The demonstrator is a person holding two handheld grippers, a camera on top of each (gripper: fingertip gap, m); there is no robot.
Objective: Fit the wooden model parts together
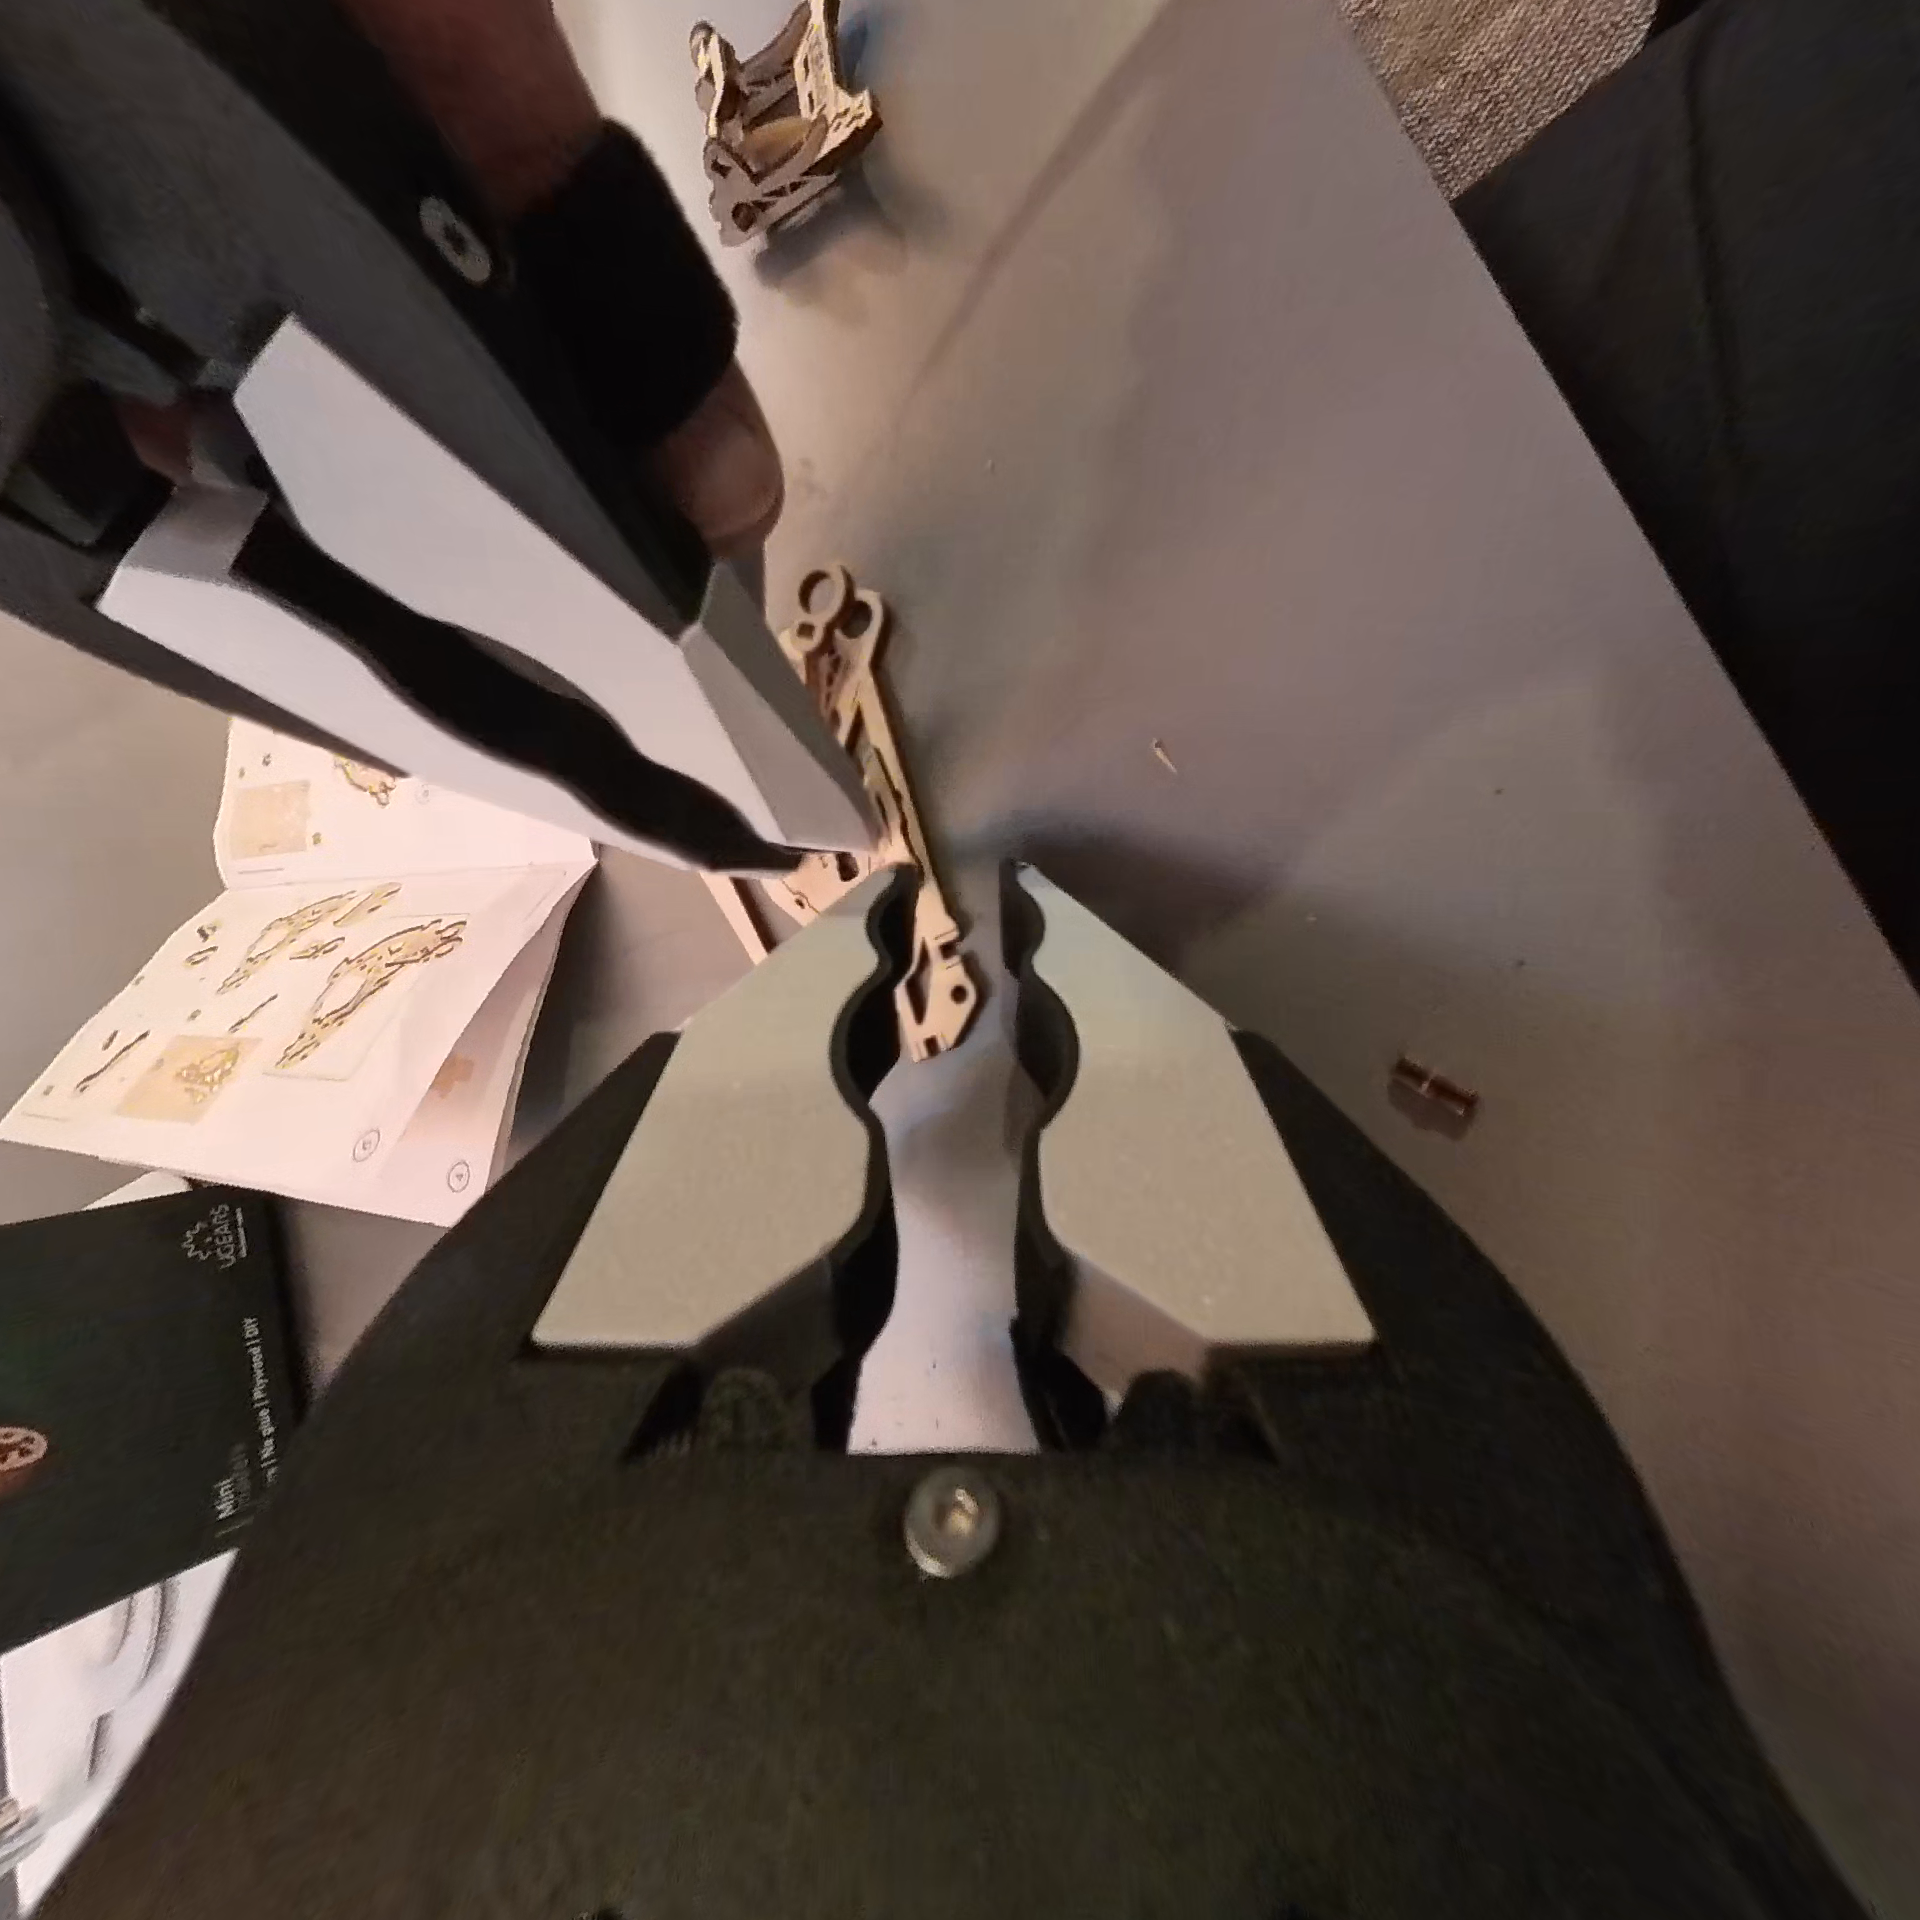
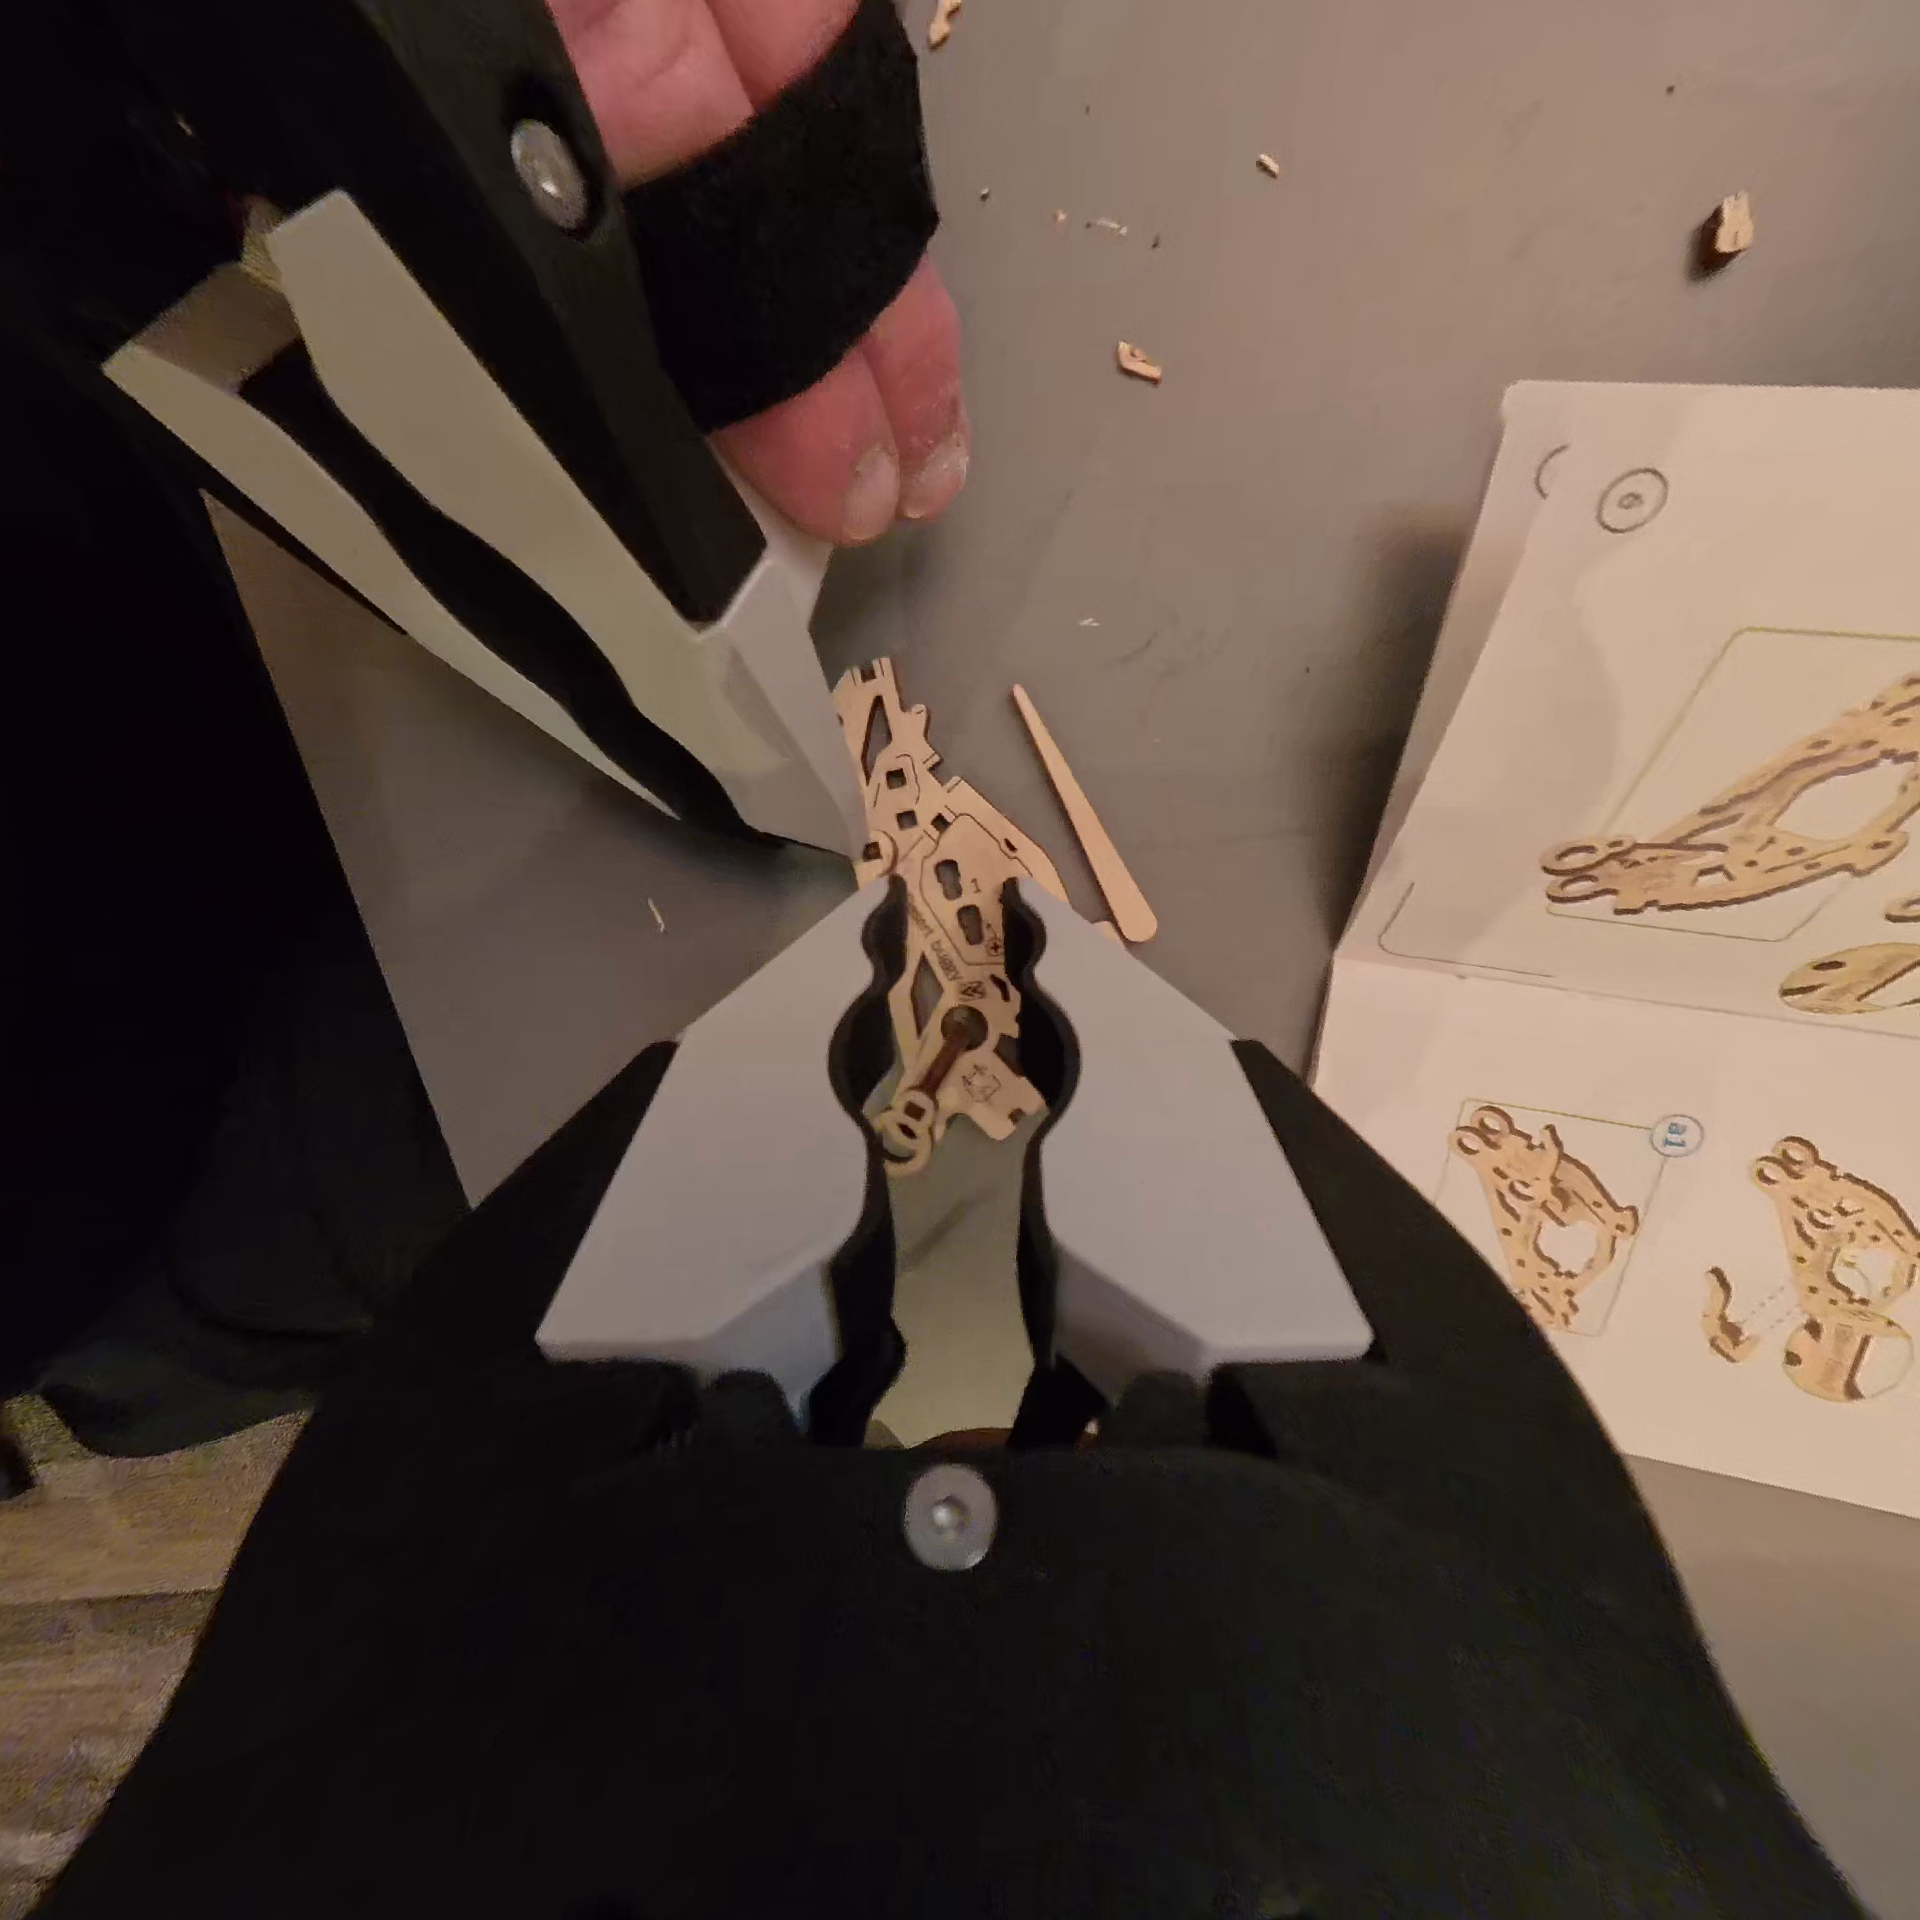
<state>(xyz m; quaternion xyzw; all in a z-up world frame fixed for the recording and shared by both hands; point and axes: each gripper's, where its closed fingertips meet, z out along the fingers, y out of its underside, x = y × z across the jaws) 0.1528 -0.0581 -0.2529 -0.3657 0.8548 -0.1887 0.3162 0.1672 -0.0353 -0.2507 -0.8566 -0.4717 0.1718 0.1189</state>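
A flat, laser-cut wooden model part (image 2: 961, 940) with a brown pin in it sits between my right gripper's (image 2: 956, 891) fingers. Its edges meet both pads, so the gripper is shut on it. The same part runs on toward my left gripper (image 2: 800, 836), which comes in from the upper left. In the left wrist view the part (image 1: 940, 987) shows almost edge-on, with its end between my left gripper's (image 1: 958, 875) fingers. There it lies against the left pad, and I cannot tell whether the right pad presses on it. My right gripper (image 1: 831, 847) meets the part from the upper left. The grey table (image 1: 1299, 623) lies below.
An open instruction booklet (image 2: 1662, 1039) lies right of my right gripper and shows in the left wrist view (image 1: 312, 987). A black box (image 1: 125, 1382) lies beside it. A built wooden assembly (image 1: 779, 125) stands far back. A wooden stick (image 2: 1081, 821), scraps (image 2: 1138, 362) and a small brown piece (image 1: 1434, 1101) lie about.
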